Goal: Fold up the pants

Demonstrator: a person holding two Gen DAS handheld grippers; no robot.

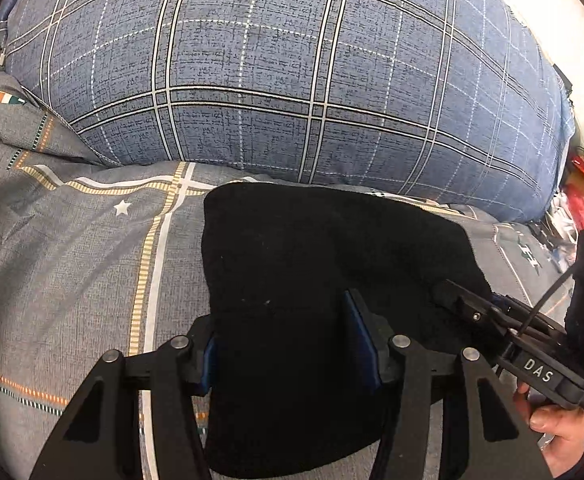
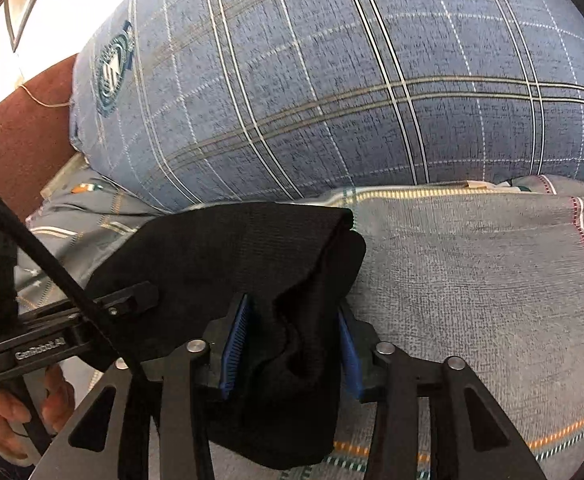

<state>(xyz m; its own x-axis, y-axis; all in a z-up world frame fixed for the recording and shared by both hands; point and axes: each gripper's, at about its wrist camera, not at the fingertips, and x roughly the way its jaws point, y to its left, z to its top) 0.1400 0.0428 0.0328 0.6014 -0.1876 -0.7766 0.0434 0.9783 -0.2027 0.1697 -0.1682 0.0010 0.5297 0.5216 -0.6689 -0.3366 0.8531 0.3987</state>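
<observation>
Black pants [image 1: 316, 280] lie folded on the grey bedspread [image 1: 72, 272], centre frame, below the blue plaid pillow [image 1: 292, 72].

In the left wrist view the left gripper [image 1: 288, 344] spreads wide over flat cloth, pinching nothing; the right gripper [image 1: 464, 304] enters at lower right. Only the right wrist view shows the right gripper [image 2: 292, 344] parted around a bunched ridge of pants, and stacked layers at the fold's upper right edge.
</observation>
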